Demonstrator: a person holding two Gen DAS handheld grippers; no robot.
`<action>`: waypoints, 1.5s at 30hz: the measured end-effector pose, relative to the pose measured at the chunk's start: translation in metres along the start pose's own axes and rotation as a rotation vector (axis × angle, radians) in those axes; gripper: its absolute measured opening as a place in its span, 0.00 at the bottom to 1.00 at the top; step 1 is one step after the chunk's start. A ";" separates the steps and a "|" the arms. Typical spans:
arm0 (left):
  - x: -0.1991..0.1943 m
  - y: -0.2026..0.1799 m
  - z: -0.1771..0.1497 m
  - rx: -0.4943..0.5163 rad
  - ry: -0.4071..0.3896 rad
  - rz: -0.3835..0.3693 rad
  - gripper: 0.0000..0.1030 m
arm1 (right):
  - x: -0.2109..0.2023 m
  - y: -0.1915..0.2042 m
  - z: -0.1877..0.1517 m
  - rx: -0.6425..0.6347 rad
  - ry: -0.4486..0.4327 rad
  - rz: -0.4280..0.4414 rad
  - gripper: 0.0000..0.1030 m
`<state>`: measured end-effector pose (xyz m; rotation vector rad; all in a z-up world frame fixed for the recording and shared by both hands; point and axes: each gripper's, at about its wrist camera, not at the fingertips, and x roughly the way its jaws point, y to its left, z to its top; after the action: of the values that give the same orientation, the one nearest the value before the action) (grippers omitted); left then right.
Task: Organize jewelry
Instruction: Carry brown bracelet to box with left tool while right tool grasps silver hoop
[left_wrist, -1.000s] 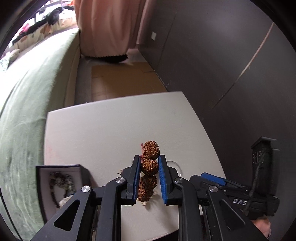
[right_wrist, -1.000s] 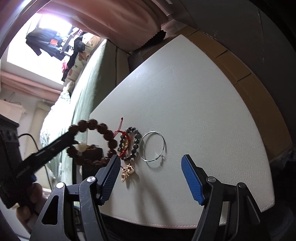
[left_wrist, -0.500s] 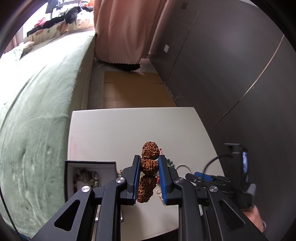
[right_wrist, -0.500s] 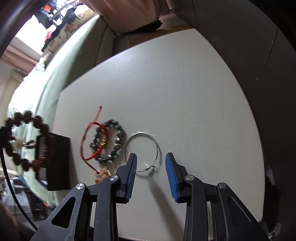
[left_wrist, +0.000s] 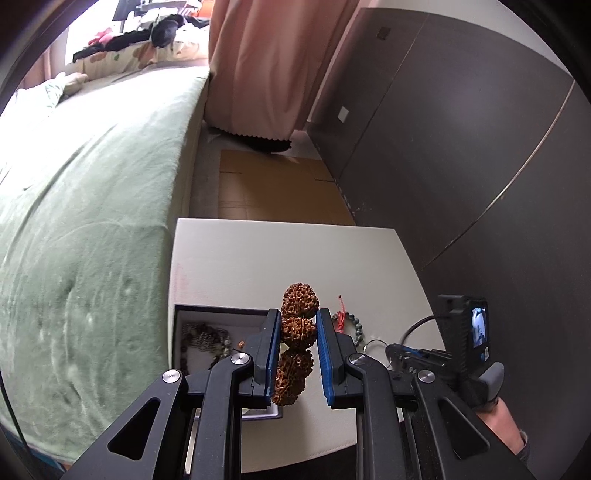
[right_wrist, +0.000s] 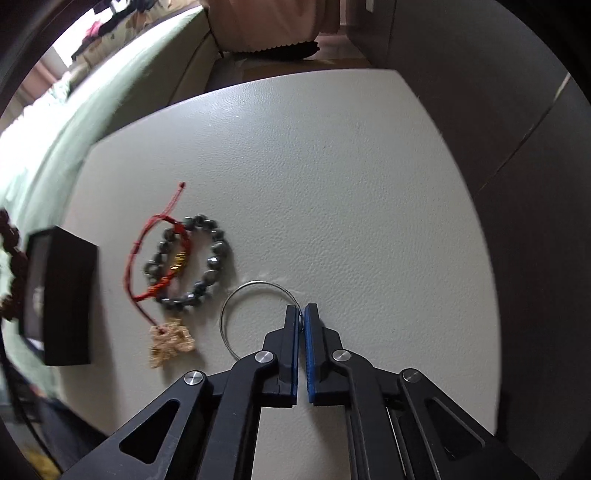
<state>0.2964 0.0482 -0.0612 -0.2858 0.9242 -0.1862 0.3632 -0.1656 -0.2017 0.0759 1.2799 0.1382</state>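
Observation:
My left gripper (left_wrist: 298, 321) is shut on a brown knobbly bead bracelet (left_wrist: 297, 328) and holds it in the air above the open black jewelry box (left_wrist: 218, 321), which has a dark beaded piece (left_wrist: 205, 341) inside. My right gripper (right_wrist: 303, 314) is shut on the thin silver hoop (right_wrist: 240, 306) lying on the white table (right_wrist: 332, 184). Left of the hoop lie a grey bead bracelet (right_wrist: 214, 258), a red cord bracelet (right_wrist: 155, 229) and a gold charm (right_wrist: 170, 341). The box (right_wrist: 62, 295) stands at the table's left edge.
A bed with a green blanket (left_wrist: 81, 229) runs along the table's left side. A dark wall (left_wrist: 480, 147) is on the right. A pink curtain (left_wrist: 266, 62) and a cardboard sheet (left_wrist: 277, 188) lie beyond the table's far edge.
My right gripper moved down to the silver hoop and closed on its wire. My left gripper rose and shifted left over the box with the brown bracelet.

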 end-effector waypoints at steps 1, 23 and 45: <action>-0.004 0.003 0.000 -0.001 -0.005 -0.002 0.19 | -0.003 -0.005 -0.004 0.023 -0.006 0.037 0.04; 0.005 0.038 -0.011 -0.033 0.029 -0.008 0.20 | -0.082 0.073 -0.021 -0.008 -0.157 0.367 0.04; -0.038 0.103 -0.021 -0.106 -0.036 0.098 0.57 | -0.079 0.152 -0.009 -0.124 -0.145 0.449 0.04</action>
<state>0.2609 0.1533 -0.0772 -0.3399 0.9115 -0.0415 0.3228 -0.0272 -0.1093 0.2622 1.0905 0.5871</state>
